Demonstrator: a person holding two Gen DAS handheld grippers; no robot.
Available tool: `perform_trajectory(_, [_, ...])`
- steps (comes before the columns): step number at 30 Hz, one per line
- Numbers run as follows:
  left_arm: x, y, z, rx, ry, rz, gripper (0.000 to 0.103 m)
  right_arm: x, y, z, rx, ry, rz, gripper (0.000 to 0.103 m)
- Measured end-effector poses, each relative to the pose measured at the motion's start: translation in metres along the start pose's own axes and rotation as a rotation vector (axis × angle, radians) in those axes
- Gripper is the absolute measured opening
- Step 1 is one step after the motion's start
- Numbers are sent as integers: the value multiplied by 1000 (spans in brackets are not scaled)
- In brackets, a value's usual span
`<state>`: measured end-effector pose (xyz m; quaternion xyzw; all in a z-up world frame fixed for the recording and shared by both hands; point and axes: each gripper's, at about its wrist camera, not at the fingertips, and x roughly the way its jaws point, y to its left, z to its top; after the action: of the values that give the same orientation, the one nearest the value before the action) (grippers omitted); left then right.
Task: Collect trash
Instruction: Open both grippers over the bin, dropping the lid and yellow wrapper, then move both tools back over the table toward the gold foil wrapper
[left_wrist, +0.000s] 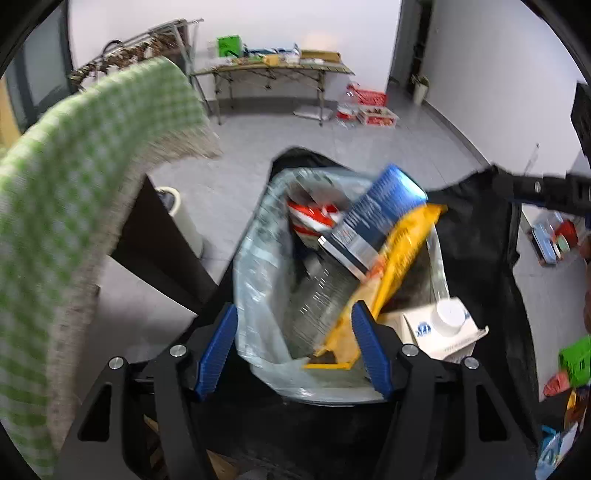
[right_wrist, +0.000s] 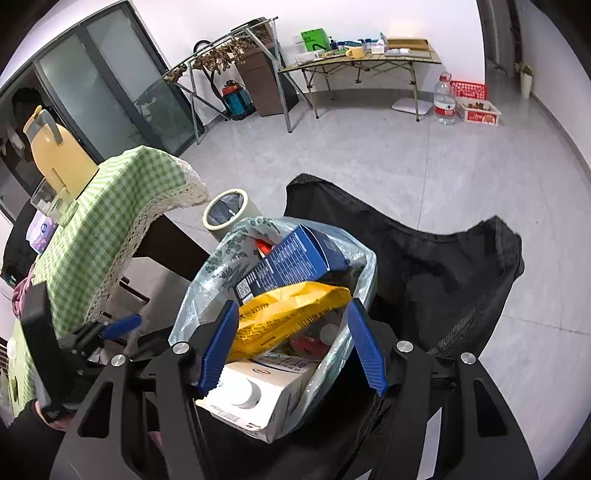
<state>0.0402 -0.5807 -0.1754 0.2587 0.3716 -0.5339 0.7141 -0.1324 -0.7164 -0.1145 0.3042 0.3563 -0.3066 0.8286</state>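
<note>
Both the left gripper (left_wrist: 295, 350) and right gripper (right_wrist: 293, 343) stood wide open, holding nothing. Between each pair of fingers gaped the translucent plastic trash bag's rim (left_wrist: 255, 266), crammed with a blue cardboard box (left_wrist: 376, 218) and a yellow foil packet (left_wrist: 399, 251). Bare grey floor (right_wrist: 369, 155) lay beyond them.

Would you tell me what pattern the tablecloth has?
Green and white checks on the tablecloth, clearest in the right wrist view.

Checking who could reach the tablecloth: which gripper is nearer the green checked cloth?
Left. The left gripper sits beside the green checked cloth; the right gripper hangs over the trash bag, farther away.
</note>
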Motion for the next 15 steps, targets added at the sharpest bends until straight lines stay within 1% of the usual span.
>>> perform_trajectory(7, [-37, 17, 13, -41, -74, 22, 67, -4, 19, 6, -55, 14, -45, 66])
perform_trajectory(10, [-54, 27, 18, -87, -112, 59, 77, -6, 29, 6, -85, 18, -64, 67])
perform_trajectory(15, [-96, 47, 23, -179, -191, 95, 79, -19, 47, 12, -117, 3, -71, 67])
